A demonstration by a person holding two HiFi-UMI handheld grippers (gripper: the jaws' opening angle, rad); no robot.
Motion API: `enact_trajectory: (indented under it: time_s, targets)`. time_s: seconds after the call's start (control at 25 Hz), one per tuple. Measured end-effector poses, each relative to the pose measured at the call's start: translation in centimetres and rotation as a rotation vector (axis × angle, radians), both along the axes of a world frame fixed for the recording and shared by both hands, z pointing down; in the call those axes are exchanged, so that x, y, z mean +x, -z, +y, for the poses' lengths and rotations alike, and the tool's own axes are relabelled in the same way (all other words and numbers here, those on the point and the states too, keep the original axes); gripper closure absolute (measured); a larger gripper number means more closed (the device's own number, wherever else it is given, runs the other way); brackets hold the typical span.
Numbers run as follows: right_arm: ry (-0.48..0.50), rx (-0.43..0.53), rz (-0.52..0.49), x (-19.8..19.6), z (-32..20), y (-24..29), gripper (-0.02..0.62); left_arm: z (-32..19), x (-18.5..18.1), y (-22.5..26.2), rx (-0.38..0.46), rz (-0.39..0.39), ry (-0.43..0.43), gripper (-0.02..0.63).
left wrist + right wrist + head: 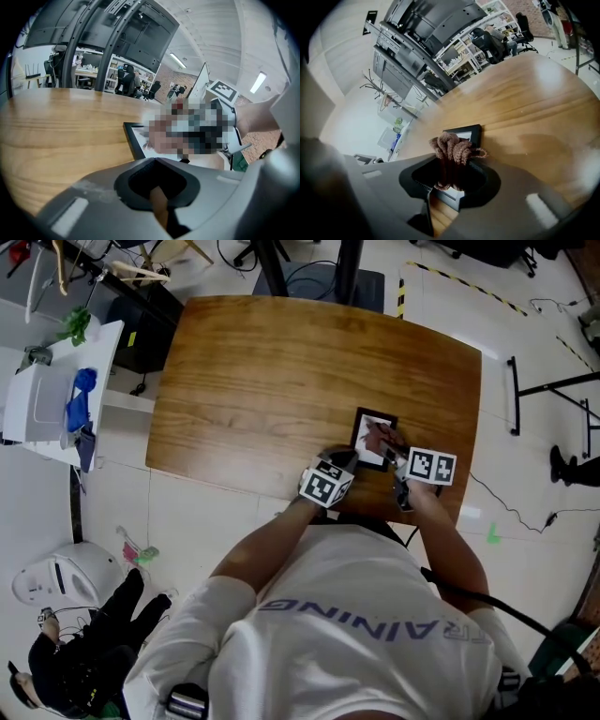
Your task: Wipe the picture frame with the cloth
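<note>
A black picture frame (372,418) with a pale picture lies flat near the front right of the wooden table (281,381). My right gripper (394,456) is shut on a bunched reddish-brown knitted cloth (452,149), which rests on the frame (465,133); in the head view the cloth (380,437) covers the frame's middle. My left gripper (349,463) sits at the frame's near left edge with its jaws together, only a thin slit of wood showing between them. In the left gripper view the frame's corner (133,136) lies just ahead, and a mosaic patch hides the cloth there.
The table's front edge runs just beneath both grippers. A white cabinet (42,404) with blue items stands off the table's left side. Black stand legs (553,390) and cables lie on the floor to the right. A person in black (84,652) is at lower left.
</note>
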State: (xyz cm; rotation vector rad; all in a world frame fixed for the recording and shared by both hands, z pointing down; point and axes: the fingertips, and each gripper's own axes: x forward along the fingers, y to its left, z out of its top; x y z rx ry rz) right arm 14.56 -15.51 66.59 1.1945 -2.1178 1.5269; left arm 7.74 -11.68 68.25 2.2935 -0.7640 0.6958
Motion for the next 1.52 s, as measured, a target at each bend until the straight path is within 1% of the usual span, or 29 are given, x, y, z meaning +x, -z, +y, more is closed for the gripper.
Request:
enact_trajectory:
  time_s: [0.28, 0.4, 0.52, 0.6, 0.76, 0.92, 1.08, 1.36, 1.44, 1.52]
  targets:
    - [-0.122, -0.004, -0.019, 4.6, 1.6, 0.9, 0.474, 0.0, 0.2, 0.1, -0.004, 0.004, -0.003, 0.600]
    - [-0.159, -0.003, -0.027, 5.6, 2.2, 0.7, 0.474, -0.1, 0.1, 0.0, -0.003, 0.003, 0.000, 0.601]
    - [-0.145, 0.005, -0.010, 5.4, 2.6, 0.5, 0.474, 0.1, 0.0, 0.0, -0.006, 0.003, -0.013, 0.600]
    - [-0.137, 0.009, 0.005, 5.2, 2.6, 0.4, 0.474, -0.2, -0.2, -0.1, 0.010, -0.012, -0.038, 0.600]
    - [-0.126, 0.021, 0.022, 5.2, 2.5, 0.6, 0.474, -3.8, -0.7, 1.3, 0.056, -0.009, -0.025, 0.600]
    - [-0.125, 0.020, 0.028, 5.0, 2.6, 0.5, 0.474, -7.1, -0.4, 1.6, 0.078, -0.004, -0.056, 0.600]
    - [-0.122, 0.023, 0.030, 4.9, 2.6, 0.5, 0.474, -8.4, 0.3, 1.0, 0.064, 0.006, -0.079, 0.600]
    - [-0.111, 0.024, 0.038, 4.9, 2.6, 0.7, 0.474, -9.0, 0.9, 0.6, 0.036, -0.011, -0.073, 0.601]
    - [-0.081, 0.034, 0.030, 4.1, 2.6, 1.5, 0.474, -9.2, 1.0, 0.6, 0.015, -0.004, -0.058, 0.601]
    - [-0.029, 0.037, -0.014, 2.0, 2.8, 2.3, 0.474, -9.3, 0.9, 0.6, -0.005, 0.005, -0.045, 0.600]
